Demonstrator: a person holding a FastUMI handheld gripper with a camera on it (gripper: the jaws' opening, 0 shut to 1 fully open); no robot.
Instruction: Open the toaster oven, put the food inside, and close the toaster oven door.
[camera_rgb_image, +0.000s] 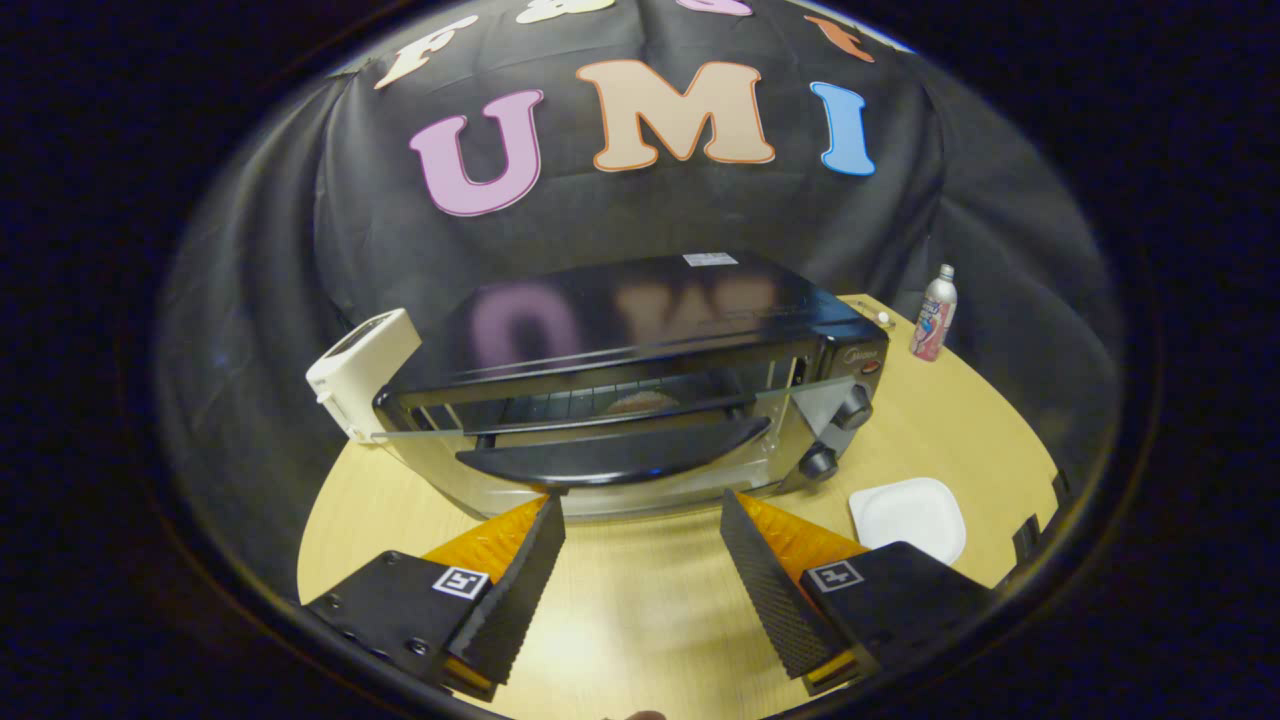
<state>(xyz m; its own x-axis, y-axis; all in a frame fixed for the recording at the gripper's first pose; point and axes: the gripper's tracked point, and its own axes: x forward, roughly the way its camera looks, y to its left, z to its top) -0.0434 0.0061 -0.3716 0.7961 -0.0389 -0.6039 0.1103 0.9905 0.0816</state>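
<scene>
A white boxy appliance (362, 372) stands at the far left of the light wooden tabletop (640, 610), tilted, just beside the left rear corner of the toaster oven (640, 370). Whether the two touch cannot be told.

The toaster oven, black and with a glossy top, occupies the middle of the tabletop. Its glass door (600, 445) is partly open, leaning forward from the top, with a long dark handle (612, 455) running across its upper edge. Behind the glass, a wire rack is visible, and on it sits a round brownish item of food (640, 402), inside the oven chamber. Detail of the food is too blurred to state further. Two dark knobs (836, 432) sit one above the other on the oven's right-hand panel.

The hand-held gripper (643, 517) is wide open and has hold of nothing. Its left fingertip lies just below the left part of the door handle; the right fingertip is near the door's lower right corner. Bare tabletop lies between the fingers.

To the right, a white square plate (908, 515) rests on the tabletop, just beyond the right finger. Further back on the right, well apart from the plate, a small bottle (934, 314) stands upright near the tabletop's edge.
</scene>
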